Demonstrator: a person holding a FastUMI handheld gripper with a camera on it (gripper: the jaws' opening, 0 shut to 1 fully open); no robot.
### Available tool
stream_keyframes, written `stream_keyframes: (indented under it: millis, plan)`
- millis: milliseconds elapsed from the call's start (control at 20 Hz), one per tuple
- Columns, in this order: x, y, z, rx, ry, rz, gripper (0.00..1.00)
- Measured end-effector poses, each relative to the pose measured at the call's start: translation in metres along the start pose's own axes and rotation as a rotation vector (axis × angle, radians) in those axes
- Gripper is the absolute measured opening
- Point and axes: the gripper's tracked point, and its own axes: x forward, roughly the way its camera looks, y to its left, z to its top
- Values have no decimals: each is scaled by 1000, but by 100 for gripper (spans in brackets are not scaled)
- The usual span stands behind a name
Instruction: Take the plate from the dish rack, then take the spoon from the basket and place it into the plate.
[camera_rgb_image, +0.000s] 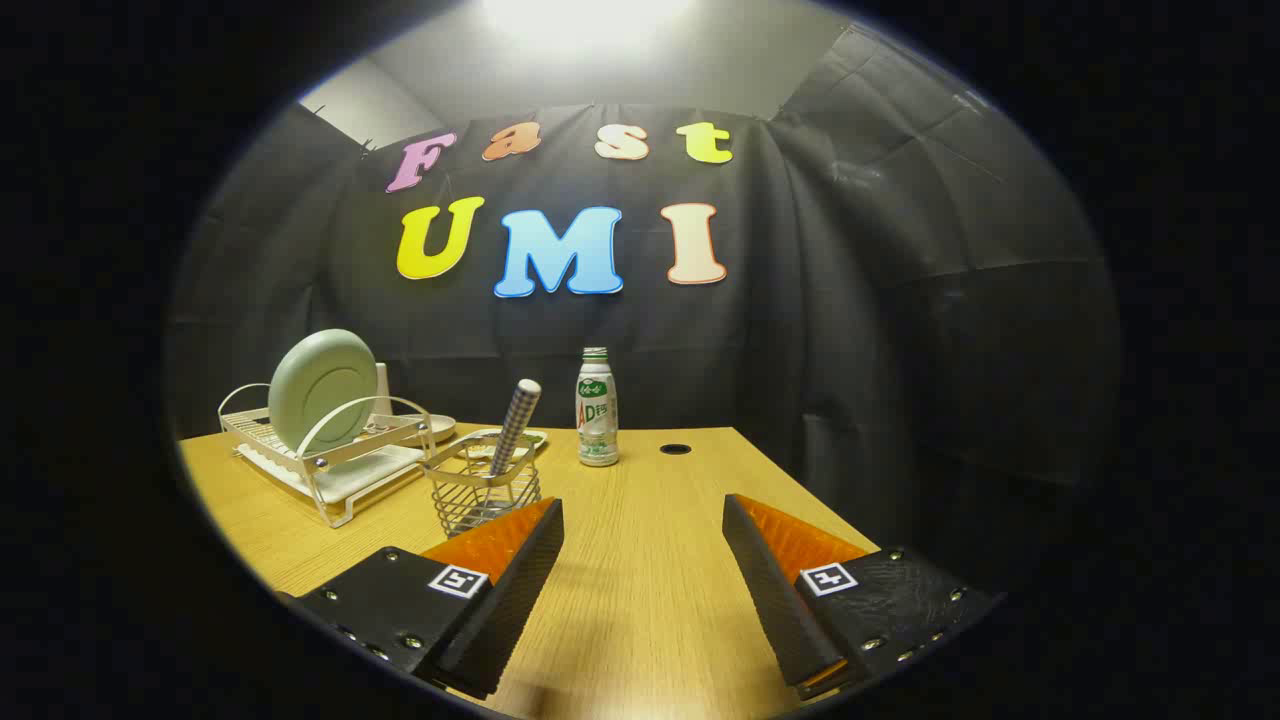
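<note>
A: Plate (322, 390) position?

B: Seen on edge in the dish rack (335, 455), well beyond the left finger (500, 590), nothing touching it. Its round face is turned toward the camera, tilted back slightly.

A: Spoon?

B: Spoon (515, 425) is stood in the wire basket (483, 495), just ahead of the left finger. Only the checked handle is seen; long axis near upright, top leaned a little right, lower end hidden in the basket.

A: Gripper (643, 520)?

B: Fingers are spread wide, nothing held between them; bare wooden table (640, 600) is seen in the gap.

A: Surroundings?

B: Basket is set just beside the rack's front corner. A bottle (597, 407) is stood upright farther back, beyond the gap. A dark round hole (675, 449) is noted in the table near the bottle.
</note>
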Motion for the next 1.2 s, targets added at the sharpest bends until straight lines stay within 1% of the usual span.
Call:
stream_keyframes:
  millis: [100,300,450,550,650,750,900,1000,1200]
  plan:
    - [6,-3,-1,7,11,-2,98]
    - [58,-11,-2,44,40,-24,99]
    - [74,-31,15,66,4,-88,98]
    - [73,-52,32,47,-11,-153,98]
    - [58,-72,54,16,-22,-222,98]
    - [31,-87,76,1,-29,-280,98]
    - [-15,-93,99,-23,-17,-331,98]
    - [-43,-82,110,-31,-1,-324,98]
    - [-83,-40,134,-48,36,-267,98]
